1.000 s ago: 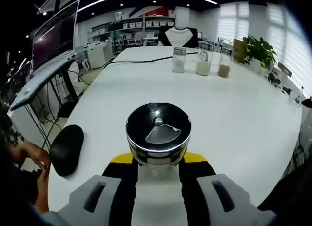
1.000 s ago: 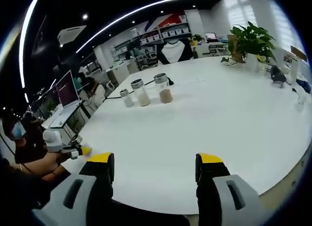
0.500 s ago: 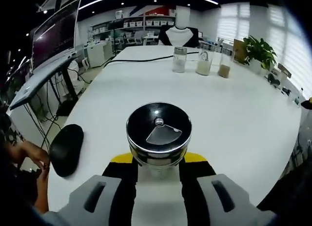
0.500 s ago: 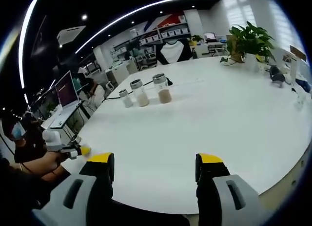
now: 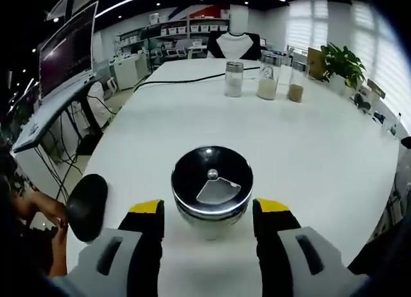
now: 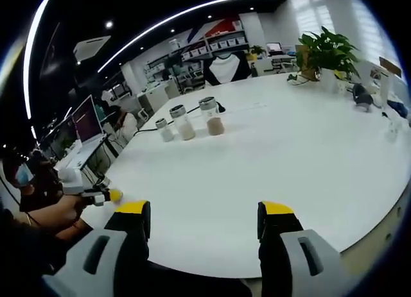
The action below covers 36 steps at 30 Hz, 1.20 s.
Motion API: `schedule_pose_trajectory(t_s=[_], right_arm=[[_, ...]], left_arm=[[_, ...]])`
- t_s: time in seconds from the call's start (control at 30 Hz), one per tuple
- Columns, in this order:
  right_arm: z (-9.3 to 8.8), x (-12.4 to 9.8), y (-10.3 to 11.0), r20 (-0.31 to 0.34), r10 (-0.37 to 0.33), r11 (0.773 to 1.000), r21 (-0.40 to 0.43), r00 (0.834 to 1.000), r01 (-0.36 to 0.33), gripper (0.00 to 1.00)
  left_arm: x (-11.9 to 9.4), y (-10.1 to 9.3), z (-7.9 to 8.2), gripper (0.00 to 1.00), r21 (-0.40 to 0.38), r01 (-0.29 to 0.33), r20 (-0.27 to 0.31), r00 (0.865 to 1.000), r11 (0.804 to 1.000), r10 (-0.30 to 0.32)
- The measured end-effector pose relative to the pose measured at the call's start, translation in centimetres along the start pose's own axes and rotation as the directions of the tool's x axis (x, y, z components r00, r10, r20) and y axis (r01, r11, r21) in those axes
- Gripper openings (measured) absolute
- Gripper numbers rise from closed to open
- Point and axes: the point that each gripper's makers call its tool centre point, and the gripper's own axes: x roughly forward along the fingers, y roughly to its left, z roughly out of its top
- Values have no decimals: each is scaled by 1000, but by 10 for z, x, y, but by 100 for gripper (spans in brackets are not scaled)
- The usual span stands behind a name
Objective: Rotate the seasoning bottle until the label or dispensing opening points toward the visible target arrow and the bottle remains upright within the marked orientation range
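Left claw [image 5: 209, 210] spread wide around upright seasoning bottle [image 5: 211, 189]; right claw [image 6: 204, 217] gapes, level above table [image 6: 308, 162].

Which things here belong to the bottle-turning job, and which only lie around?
Job:
- black-lidded glass seasoning bottle, standing upright
- left gripper, open around it

Lying about:
- three glass jars with metal lids
- black computer mouse
- green potted plant
- black cable

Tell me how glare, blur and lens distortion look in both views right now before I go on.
Left gripper view: ceiling lights glint off the seasoning bottle's black lid, the wedge-shaped opening reads clearly, the far jars look soft. Right gripper view: bright windows wash out the upper right, the white table's edge bows with fisheye distortion, and the open right gripper is sharp.
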Motion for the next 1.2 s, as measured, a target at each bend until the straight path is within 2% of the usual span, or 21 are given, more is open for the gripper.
schedule_pose_trajectory(t_s=[0.03, 0.1, 0.13, 0.2, 0.23, 0.27, 0.33, 0.4, 0.47, 0.63, 0.73, 0.83, 1.07, 1.2], right_arm=[[0, -1, 0, -1, -1, 1000, 1, 1000, 1, 67], [0, -2, -2, 4, -5, 1000, 4, 1000, 5, 67], [-1, -3, -3, 5, -6, 1000, 6, 1000, 6, 67], [-1, -4, -5, 8, -9, 1000, 12, 1000, 9, 67], [-1, -4, -6, 8, -11, 1000, 13, 1000, 11, 67], [-2, -5, -7, 10, -12, 1000, 16, 1000, 12, 67], [-2, -7, -9, 17, -18, 1000, 21, 1000, 17, 67], [-3, -9, -11, 24, -24, 999, 31, 999, 23, 67], [-4, -12, -14, 33, -35, 998, 46, 999, 34, 67], [-6, -22, -25, 59, -79, 994, 85, 995, 73, 67], [-9, -28, -33, 68, -108, 989, 110, 992, 100, 67], [-14, -36, -46, 77, -157, 979, 144, 985, 145, 67], [-17, -45, -61, 78, -219, 963, 179, 973, 202, 67], [-14, -44, -66, 81, -241, 956, 190, 967, 223, 67]], left_arm=[[-6, -1, 5, 74, -32, -7, -2, 1000, 999, 7], [-17, 7, 35, 82, -7, -47, 93, 995, 999, 47], [-19, 10, 42, 87, 5, -62, 102, 993, 998, 61], [-28, 10, 67, 100, 23, -71, 163, 984, 997, 67], [-30, 9, 72, 97, 31, -61, 163, 985, 998, 55], [-32, 6, 84, 97, 42, -42, 173, 984, 998, 34], [-33, 5, 96, 100, 44, -41, 183, 983, 998, 32], [-31, 3, 113, 99, 69, -37, 205, 979, 997, 22], [-24, 0, 124, 97, 81, -29, 206, 979, 996, 12], [-5, -5, 132, 94, 88, 4, 177, 984, 996, -20], [8, -15, 135, 92, 96, 44, 152, 987, 994, -58], [19, -24, 140, 93, 113, 62, 143, 987, 992, -78], [49, -49, 160, 90, 155, 116, 129, 982, 981, -136], [69, -58, 169, 91, 223, 124, 120, 981, 967, -154]])
